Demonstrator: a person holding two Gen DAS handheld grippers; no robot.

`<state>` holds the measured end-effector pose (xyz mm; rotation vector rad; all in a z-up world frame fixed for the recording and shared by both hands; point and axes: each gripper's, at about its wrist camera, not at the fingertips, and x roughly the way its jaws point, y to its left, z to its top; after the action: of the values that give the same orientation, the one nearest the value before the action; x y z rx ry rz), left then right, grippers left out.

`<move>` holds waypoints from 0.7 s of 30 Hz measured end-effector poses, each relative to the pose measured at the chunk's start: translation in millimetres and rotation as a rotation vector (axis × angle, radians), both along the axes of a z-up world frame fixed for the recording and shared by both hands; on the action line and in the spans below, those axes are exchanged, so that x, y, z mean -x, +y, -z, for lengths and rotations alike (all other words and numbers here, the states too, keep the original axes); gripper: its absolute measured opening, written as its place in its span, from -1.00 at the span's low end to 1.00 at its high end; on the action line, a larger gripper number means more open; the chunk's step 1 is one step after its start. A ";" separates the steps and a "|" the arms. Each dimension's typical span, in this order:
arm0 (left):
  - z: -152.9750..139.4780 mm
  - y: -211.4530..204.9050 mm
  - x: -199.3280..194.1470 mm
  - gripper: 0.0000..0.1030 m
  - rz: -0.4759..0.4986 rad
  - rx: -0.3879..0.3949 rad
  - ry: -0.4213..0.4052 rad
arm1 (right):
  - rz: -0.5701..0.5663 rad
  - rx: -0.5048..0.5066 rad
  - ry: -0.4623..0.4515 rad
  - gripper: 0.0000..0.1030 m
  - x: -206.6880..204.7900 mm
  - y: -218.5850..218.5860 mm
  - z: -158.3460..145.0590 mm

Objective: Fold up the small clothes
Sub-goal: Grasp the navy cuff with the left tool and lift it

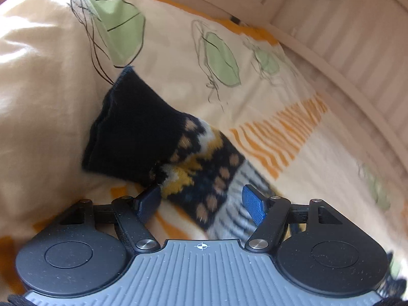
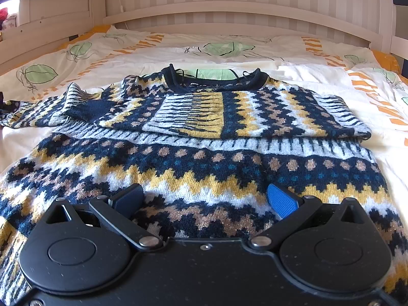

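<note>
A patterned knit sweater (image 2: pixel 204 163) in navy, yellow, white and tan lies flat on the bed, neck away from me, one sleeve folded across the chest. My right gripper (image 2: pixel 206 199) is open just above its lower body, jaws wide apart and empty. In the left wrist view the sweater's other sleeve (image 1: pixel 163 137) lies stretched out, its navy cuff pointing away. My left gripper (image 1: pixel 204 201) is open, its fingers either side of the sleeve and close over it; the view is blurred.
The bedcover (image 2: pixel 318 58) is cream with green leaf and orange stripe prints. A puffed cream fold of duvet (image 1: pixel 38 76) rises left of the sleeve cuff. A white slatted bed rail (image 2: pixel 229 7) runs along the far side.
</note>
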<state>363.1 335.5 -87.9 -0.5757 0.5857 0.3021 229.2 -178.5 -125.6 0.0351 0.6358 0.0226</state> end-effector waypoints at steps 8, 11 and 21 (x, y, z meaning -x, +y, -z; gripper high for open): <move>-3.3 16.1 -17.0 0.34 -0.048 0.072 -0.048 | 0.000 0.000 0.000 1.00 -0.2 0.0 -0.4; -6.7 17.1 -23.8 0.33 -0.059 0.046 -0.034 | 0.000 0.000 0.000 1.00 -0.2 -0.1 -0.4; -12.9 9.8 -45.3 0.34 -0.035 -0.134 0.036 | 0.000 0.000 0.000 1.00 0.1 0.0 -0.6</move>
<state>408.4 345.3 -75.1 -0.4528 0.5859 0.3818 229.2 -178.5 -125.0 0.0352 0.6360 0.0223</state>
